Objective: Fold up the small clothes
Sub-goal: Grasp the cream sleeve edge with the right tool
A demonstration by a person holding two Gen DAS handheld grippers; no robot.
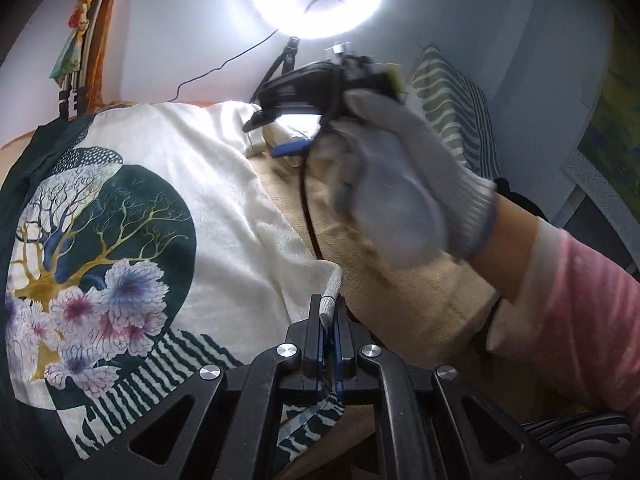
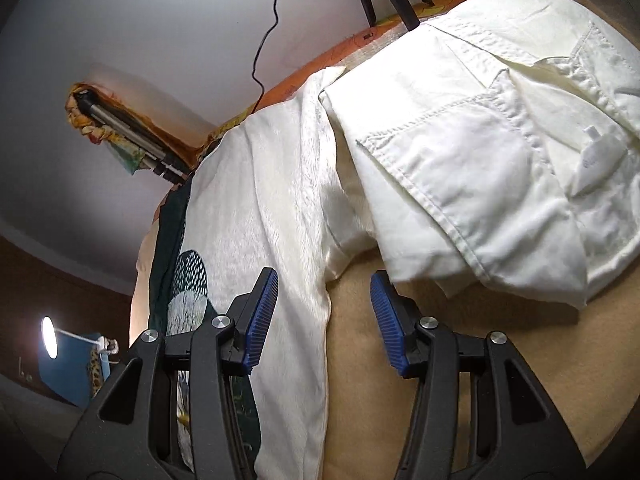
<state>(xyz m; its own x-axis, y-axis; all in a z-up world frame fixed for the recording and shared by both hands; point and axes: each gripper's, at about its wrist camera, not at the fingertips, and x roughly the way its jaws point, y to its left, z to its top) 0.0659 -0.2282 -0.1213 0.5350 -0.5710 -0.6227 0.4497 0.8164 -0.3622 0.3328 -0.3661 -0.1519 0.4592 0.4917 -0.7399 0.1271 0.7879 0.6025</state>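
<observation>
Clamped at lower centre of the left wrist view: left gripper (image 1: pixel 330 314), jaws shut on a white corner of the printed garment (image 1: pixel 132 216), spread across the frame's left over a beige blanket (image 1: pixel 404 292). Mid-fold, probably; next, a matching grab by the right gripper (image 2: pixel 324 320), jaws wide apart, empty, straddling the hem. Folded white garment (image 2: pixel 480 152) upper right. Garment's far edge cut off.

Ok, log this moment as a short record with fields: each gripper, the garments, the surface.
left gripper: shut on a corner of the printed cloth
right gripper: open, holding nothing, over the cloth's edge
printed cloth: cream with a tree and flower print, spread flat
white garment: folded, lying beside the printed cloth
surface: tan blanket
right hand: gloved, holding the right gripper
</observation>
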